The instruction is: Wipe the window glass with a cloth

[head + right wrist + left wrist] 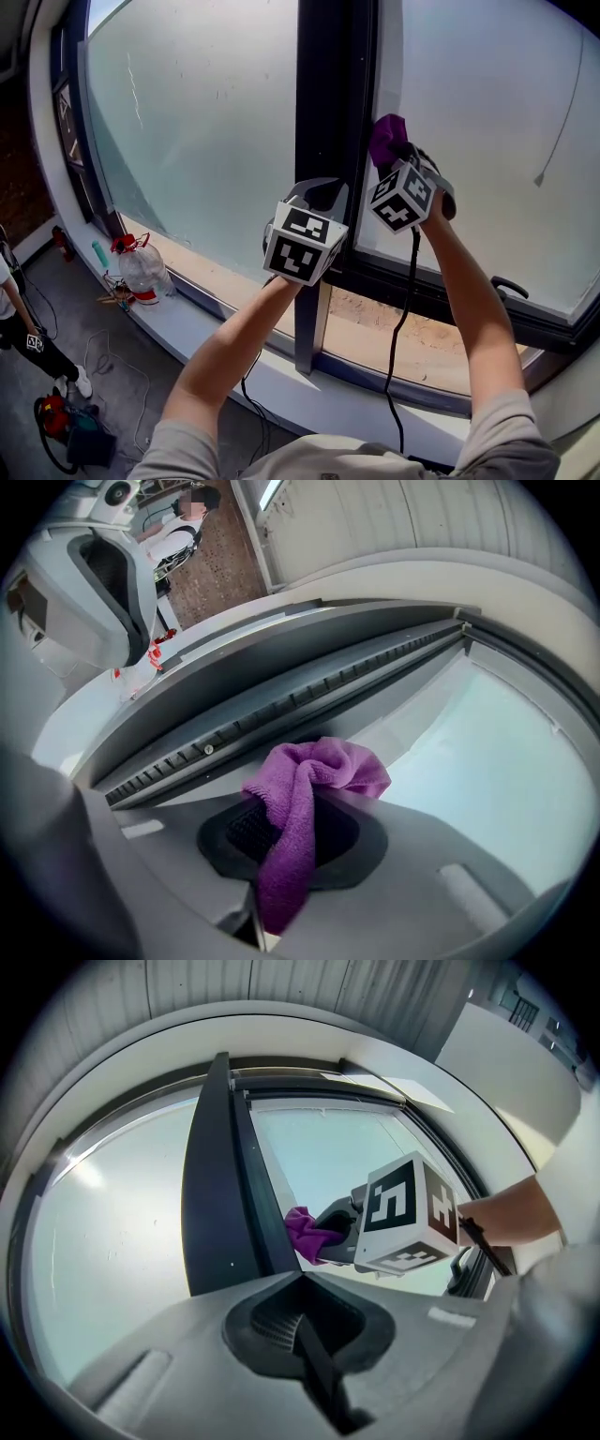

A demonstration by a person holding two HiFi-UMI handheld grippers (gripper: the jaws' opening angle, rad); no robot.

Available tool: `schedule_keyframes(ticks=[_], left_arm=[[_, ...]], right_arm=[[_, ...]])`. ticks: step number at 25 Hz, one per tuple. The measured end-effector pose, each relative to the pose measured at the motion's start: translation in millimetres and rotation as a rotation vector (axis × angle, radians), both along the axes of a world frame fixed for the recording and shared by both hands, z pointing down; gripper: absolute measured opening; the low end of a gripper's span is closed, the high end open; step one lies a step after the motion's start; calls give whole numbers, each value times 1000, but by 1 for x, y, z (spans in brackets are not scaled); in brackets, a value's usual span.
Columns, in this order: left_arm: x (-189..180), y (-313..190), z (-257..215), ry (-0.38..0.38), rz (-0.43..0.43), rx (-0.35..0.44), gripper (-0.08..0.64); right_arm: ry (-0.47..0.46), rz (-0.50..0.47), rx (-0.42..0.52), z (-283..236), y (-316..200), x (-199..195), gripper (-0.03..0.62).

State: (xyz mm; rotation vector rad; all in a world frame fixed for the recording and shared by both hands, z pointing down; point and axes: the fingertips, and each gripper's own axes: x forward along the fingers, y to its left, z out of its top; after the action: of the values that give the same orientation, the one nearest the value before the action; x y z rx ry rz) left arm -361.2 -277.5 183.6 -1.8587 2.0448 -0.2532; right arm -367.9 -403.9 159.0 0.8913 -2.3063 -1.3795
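**Operator:** Where is the cloth?

**Helper:** The fluffy purple cloth (386, 139) is in your right gripper (403, 161). The jaws are closed tight on it. A soft bunch sticks out at the far end. A tail hangs back between the jaws toward you.

**Operator:** Is the bunch on the glass?

**Helper:** It sits at the left edge of the right pane of pale window glass (497, 122). It is just beside the dark upright frame post (333, 84). It looks like it touches the glass, but I cannot tell for sure.

**Operator:** Which way should I go?

**Helper:** To the right, I think. Almost all of that pane lies to the right of the cloth, and some lies farther up too. The post blocks you on the left. I'd push the bunch flat on the glass first, so the soft part rubs and not the hard jaws.

**Operator:** What about my other hand?

**Helper:** Your left gripper (314, 192) is near the right one. It is a bit to the left and closer to you, in front of the post. Its jaws are closed together with nothing in them, and it does not touch the cloth. The right gripper is the one for this job, since it has the cloth up at the glass.
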Motion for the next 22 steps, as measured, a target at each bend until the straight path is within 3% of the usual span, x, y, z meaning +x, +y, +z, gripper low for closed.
schedule_keyframes(ticks=[12,17,22], left_arm=[[3,0,2,6,7,-5,0],[26,-13,9,11,52,-10,0],[70,-39,15,14,148,-24,0]], right_arm=[[-39,-108,-20,-3,22,9,95],[-85,-109,1,-9,35,41,95],[-134,-46,12,-13,30,96,95]])
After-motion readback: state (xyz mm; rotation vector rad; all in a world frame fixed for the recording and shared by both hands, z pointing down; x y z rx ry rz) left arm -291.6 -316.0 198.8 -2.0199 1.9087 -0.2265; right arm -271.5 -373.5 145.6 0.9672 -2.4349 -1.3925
